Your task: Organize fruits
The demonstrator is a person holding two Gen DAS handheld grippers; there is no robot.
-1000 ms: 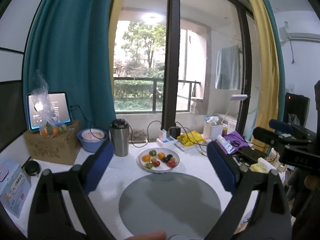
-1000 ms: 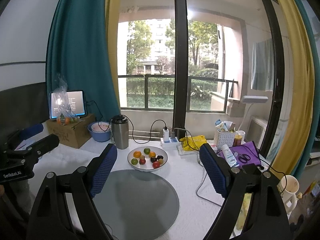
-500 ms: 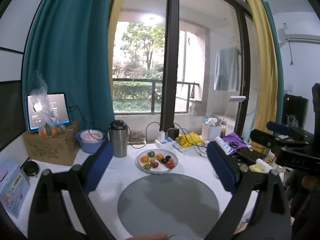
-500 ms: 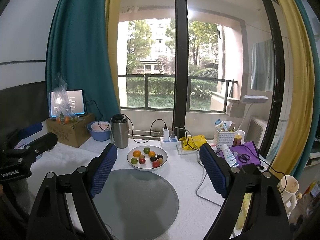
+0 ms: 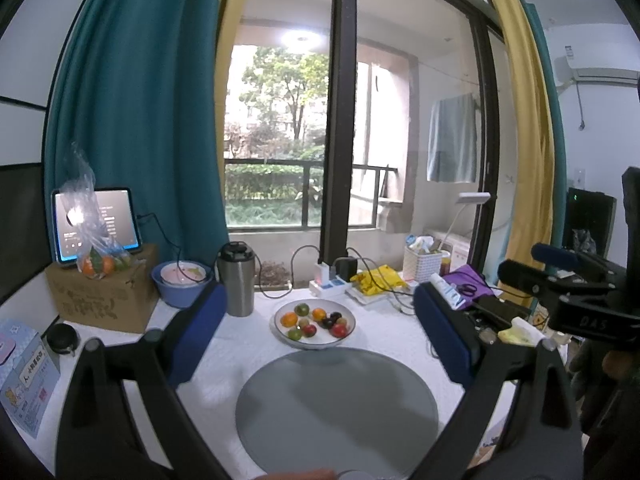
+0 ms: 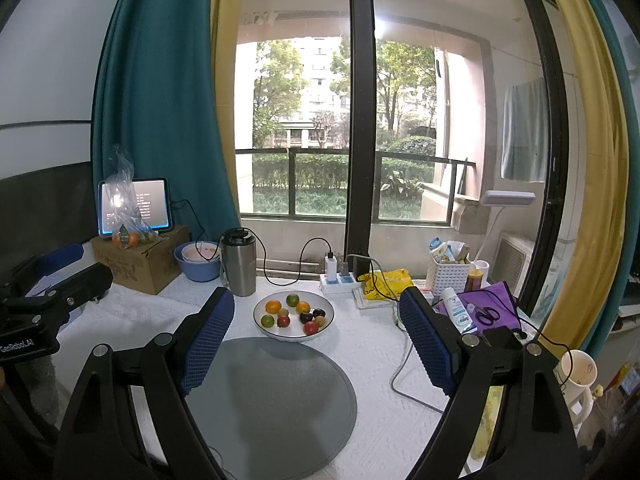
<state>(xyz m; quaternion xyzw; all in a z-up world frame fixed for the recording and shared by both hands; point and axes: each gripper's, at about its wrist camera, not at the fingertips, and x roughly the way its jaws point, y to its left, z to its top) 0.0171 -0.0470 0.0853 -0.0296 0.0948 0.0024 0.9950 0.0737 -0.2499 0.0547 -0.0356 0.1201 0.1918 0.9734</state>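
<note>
A white plate holds several small fruits: orange, green, red and dark ones. It sits on the white tablecloth just beyond a round grey mat. My left gripper is open and empty, held above the mat and short of the plate. My right gripper is open and empty too, at about the same distance from the plate. Each gripper shows at the edge of the other's view.
A steel thermos stands left of the plate, with a blue bowl and a cardboard box bearing a bag of fruit and a tablet. A power strip, cables, yellow bag, white basket and purple pouch lie behind and right.
The left gripper's view has tilted up a little, so the plate sits slightly lower and nearer in its frame. The right gripper has barely moved. Both stay open.
</note>
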